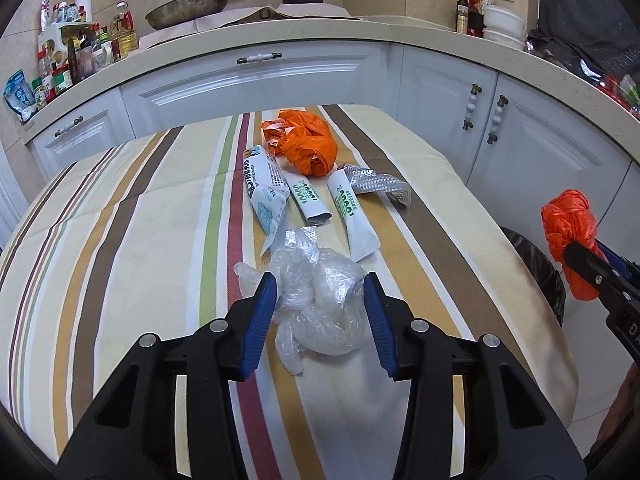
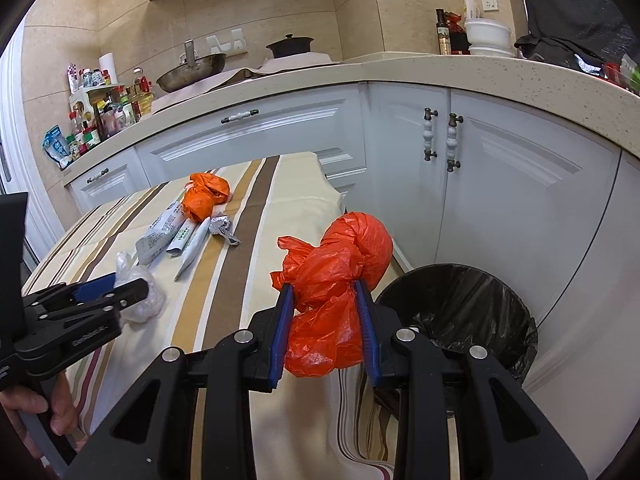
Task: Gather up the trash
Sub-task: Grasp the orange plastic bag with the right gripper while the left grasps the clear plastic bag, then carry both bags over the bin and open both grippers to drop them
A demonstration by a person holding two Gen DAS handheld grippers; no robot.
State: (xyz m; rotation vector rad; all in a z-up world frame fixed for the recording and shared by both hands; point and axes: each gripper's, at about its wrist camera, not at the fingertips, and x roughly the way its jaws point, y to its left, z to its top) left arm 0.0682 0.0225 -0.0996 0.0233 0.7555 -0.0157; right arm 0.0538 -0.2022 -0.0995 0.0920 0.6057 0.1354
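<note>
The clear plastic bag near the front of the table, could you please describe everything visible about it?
The clear plastic bag is thin, crinkled film wadded into a loose lump, translucent whitish. It lies on the striped tablecloth, nearest of the litter, between the left gripper's blue pads, which flank and appear to touch it.

We cannot tell whether the left gripper's (image 1: 320, 284) pads press the clear plastic wad (image 1: 316, 304) or only flank it; from the right wrist camera a black finger covers part of the wad.

Bin (image 2: 480, 296): its inside is all black liner, contents not readable; the left wrist view shows only a sliver at the table's edge.

The held orange bag (image 2: 340, 280) hides the table corner behind it.

Print on the white wrappers (image 1: 308, 200) is too small for us to read. Labels on the counter bottles (image 1: 80, 56) likewise.

A hand (image 2: 36, 412) is cut off by the frame's left edge.
</note>
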